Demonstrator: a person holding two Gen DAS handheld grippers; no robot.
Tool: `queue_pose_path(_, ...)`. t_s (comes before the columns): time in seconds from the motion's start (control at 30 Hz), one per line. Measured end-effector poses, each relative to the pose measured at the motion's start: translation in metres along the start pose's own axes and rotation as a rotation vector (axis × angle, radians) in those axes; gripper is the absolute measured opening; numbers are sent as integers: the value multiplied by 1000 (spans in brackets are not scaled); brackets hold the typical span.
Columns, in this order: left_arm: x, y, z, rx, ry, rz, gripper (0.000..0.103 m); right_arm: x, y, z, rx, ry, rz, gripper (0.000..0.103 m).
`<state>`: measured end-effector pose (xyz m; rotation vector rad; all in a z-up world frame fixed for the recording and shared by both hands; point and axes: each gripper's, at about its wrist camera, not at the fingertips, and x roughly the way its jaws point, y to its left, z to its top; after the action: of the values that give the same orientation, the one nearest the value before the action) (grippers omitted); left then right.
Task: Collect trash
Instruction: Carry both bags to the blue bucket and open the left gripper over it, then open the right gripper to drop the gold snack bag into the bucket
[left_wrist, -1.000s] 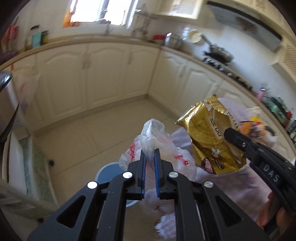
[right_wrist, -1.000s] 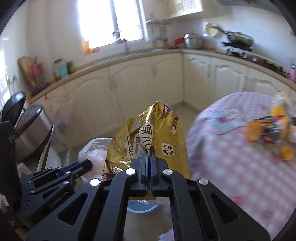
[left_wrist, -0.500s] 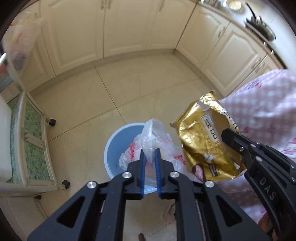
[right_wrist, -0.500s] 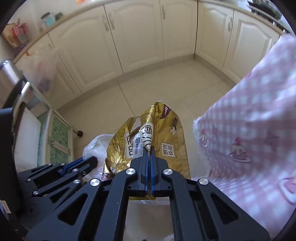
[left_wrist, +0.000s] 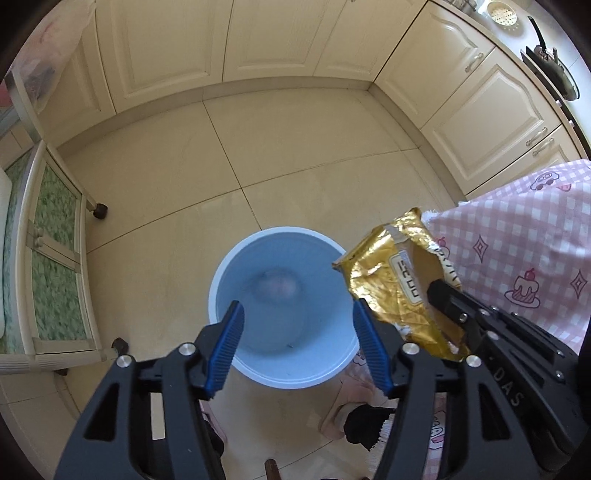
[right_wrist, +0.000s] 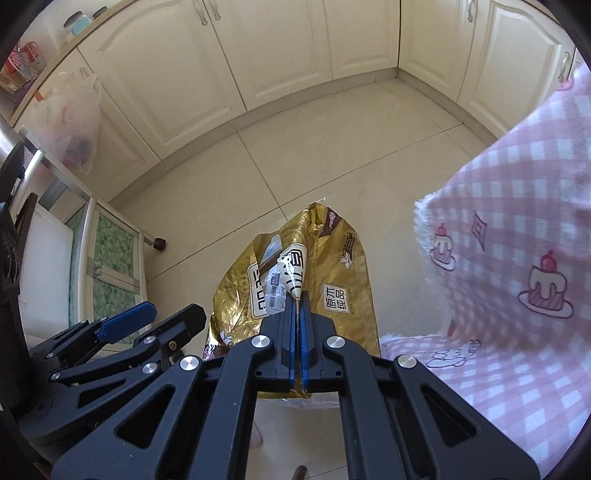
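- Floor (left_wrist: 177, 192): beige tile, dark grout lines.
- Blue bin (left_wrist: 236, 266) standing on it (blurred pale lump inside).
- Wheeled cabinet (left_wrist: 55, 280) at left.

The left gripper (left_wrist: 298, 350) pointed steeply down, and its jaws were opening with nothing between the blue pads (left_wrist: 225, 350). Its two black fingers spread toward 11 and 1 o'clock in the left wrist view. The right gripper (right_wrist: 296, 299) also pointed steeply down, and its jaws were pressed together on a fold of the gold bag (right_wrist: 332, 273), which stood up from the fingertips toward 12 o'clock. In the left wrist view the right gripper came in from 4 o'clock, beside the left one but not touching it.
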<state>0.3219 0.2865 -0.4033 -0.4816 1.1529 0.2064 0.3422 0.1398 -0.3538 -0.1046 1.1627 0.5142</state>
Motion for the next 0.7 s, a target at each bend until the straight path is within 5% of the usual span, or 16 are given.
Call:
queue_pose_path(0.2,-20,6,3,-18,-49,-9,61,-14,9,10,-15,-38,23,7)
queue_pose_path(0.47,-61,2,0,-31,-106,-23,63,-59,10,13,-41,-106,-2,30)
queue_pose_path(0.7,-125,-37,-15,34,-195,-111,63,-152,4,-1,-96,-271,-158,32)
